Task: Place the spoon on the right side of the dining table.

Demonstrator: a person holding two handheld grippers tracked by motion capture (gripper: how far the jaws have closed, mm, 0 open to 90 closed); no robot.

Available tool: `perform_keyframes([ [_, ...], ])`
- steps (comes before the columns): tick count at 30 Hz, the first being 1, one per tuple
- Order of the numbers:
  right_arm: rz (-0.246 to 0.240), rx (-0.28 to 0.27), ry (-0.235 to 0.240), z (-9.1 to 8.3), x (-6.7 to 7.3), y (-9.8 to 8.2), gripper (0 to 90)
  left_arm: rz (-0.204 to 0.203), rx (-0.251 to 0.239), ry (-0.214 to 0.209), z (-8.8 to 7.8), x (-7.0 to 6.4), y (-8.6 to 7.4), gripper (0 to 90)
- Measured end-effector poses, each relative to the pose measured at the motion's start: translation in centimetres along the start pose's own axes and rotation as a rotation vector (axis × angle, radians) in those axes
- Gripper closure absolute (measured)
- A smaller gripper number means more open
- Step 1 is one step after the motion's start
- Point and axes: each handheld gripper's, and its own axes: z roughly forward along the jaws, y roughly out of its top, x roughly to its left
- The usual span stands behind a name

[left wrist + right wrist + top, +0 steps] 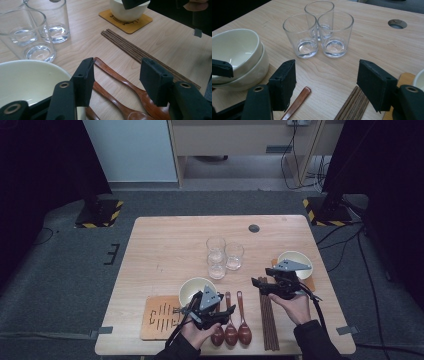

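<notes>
Left gripper (116,83) was open, jaws straddling the spoons (117,85) beside the bowl (30,80), nothing pinched. Best to settle on one handle and close squarely, clear of the bowl rim. Right gripper (325,86) hung open above the chopsticks (352,105).

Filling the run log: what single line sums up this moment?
left tongs: open above brown wooden spoons | right tongs: open above dark wooden chopsticks | three clear glasses: untouched
</notes>
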Motion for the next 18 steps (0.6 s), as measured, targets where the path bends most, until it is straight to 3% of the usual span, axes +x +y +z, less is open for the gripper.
perform_keyframes([
  [18,0.008,0.005,0.005,0.4,0.0,-0.3,32.0,0.017,0.042,-0.035,1.2,-1.2,-1.1,45.9],
])
